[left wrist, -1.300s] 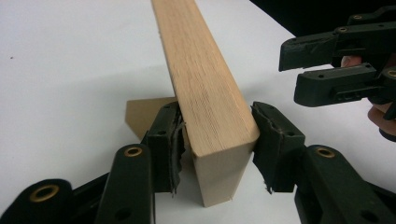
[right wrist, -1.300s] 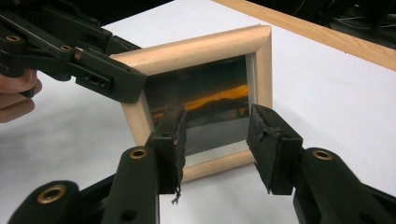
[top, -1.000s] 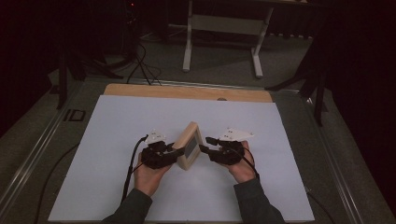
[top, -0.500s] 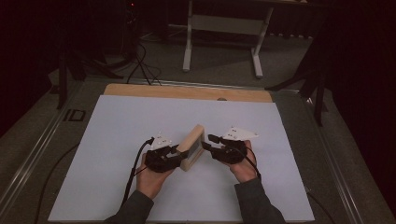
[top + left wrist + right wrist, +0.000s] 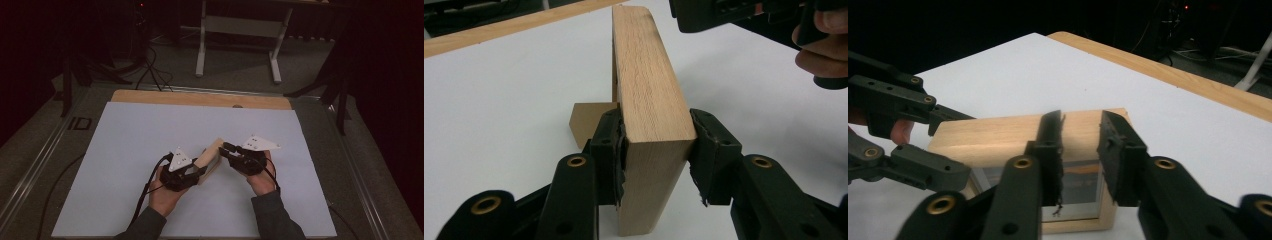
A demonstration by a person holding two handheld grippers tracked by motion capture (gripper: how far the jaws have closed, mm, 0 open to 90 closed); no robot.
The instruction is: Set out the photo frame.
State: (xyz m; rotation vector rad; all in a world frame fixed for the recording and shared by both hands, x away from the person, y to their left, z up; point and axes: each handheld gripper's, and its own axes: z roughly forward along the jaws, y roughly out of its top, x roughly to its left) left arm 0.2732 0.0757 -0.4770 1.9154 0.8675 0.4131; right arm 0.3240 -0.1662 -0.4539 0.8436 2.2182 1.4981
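Frame [image 5: 212,157] stands on edge mid-table near me, my left gripper [image 5: 656,150] clamped on its near-left end, my right gripper [image 5: 1080,150] at its far-right end, jaws apart, not gripping.

The picture frame [image 5: 651,95] is pale, unpainted wood with fine straight grain and a smooth matt finish; in the right gripper view its front holds a glossy pane [image 5: 1083,187] that reflects light. A flat brown card-like piece [image 5: 586,120] sits behind it, matt. The left gripper [image 5: 656,155] has matt black plastic jaws with brass-coloured rivets and rough, frayed black rubbery pads [image 5: 619,150]; the right gripper [image 5: 1080,150] looks the same. The table [image 5: 150,125] carries a smooth matt white sheet, with bare light wood [image 5: 200,98] along its far edge. Grey plates top both grippers, matt
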